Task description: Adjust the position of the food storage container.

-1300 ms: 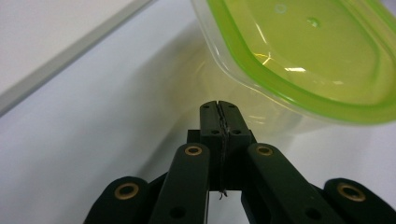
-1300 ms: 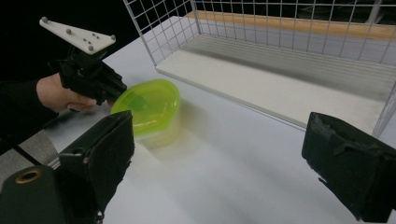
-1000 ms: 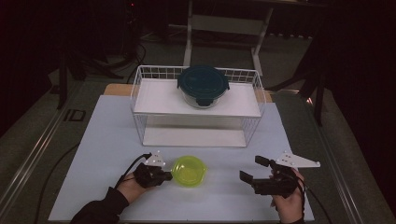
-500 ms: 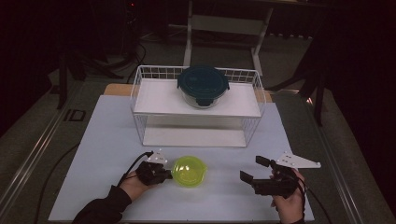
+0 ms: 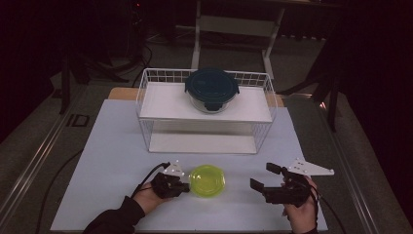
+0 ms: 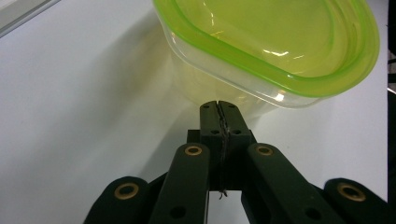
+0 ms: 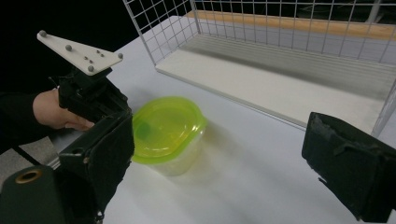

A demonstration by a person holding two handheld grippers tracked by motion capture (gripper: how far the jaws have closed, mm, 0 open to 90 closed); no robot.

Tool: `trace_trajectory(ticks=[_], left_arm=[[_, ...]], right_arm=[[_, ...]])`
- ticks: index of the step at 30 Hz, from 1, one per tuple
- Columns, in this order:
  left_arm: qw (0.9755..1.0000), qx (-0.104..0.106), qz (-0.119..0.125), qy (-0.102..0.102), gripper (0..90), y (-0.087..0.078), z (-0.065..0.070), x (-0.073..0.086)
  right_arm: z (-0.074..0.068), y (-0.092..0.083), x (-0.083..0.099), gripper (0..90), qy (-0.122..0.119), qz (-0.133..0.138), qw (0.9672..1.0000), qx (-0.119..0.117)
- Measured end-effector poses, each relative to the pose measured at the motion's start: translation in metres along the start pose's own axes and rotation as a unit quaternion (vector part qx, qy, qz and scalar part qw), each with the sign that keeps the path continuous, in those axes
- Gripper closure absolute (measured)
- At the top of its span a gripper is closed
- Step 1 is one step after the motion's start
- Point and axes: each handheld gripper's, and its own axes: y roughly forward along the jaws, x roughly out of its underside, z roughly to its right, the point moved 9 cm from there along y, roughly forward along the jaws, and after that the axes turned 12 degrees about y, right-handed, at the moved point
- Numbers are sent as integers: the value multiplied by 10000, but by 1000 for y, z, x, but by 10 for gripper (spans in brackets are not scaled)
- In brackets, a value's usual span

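Observation:
A small clear container with a yellow-green lid point(image 5: 207, 180) point(image 6: 271, 42) point(image 7: 163, 133) stands upright on the white table near its front edge. My left gripper point(image 5: 186, 186) point(image 6: 218, 105) is shut with nothing between its jaws, and its closed tips sit right at the container's left side wall, just under the lid's rim. To the container's right, my right gripper point(image 5: 262, 176) point(image 7: 224, 158) hovers open and empty, apart from the container and pointing toward it.
A white wire rack point(image 5: 146, 97) point(image 7: 159, 28) stands behind the container, with a bare lower shelf point(image 5: 202, 143). On its upper shelf sits a glass container with a dark teal lid point(image 5: 212, 87). The white table top point(image 5: 112, 146) ends close to both hands.
My left gripper has slid to the right, still shut, and the yellow-green container has shifted slightly to the right with it. The right gripper has stayed where it was.

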Motion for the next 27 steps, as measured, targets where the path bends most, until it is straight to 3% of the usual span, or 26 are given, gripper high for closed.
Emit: trace_trajectory(ticks=[5,17,20,21,27], left_arm=[[10000,-63,-17,-24,889,5,-4,-5],[10000,15,75,-48,888,17,-1,-14],[9996,141,210,-138,888,15,1,-16],[9998,99,162,-73,888,13,0,-15],[9996,-15,242,-175,886,-6,-4,-12]], right_arm=[[-1,-1,0,90,7,17,10000,-8],[0,0,0,90,-8,0,10000,4],[1,0,1,90,-18,1,10000,8],[1,0,1,90,-20,6,10000,11],[1,-1,2,90,-39,14,10000,9]])
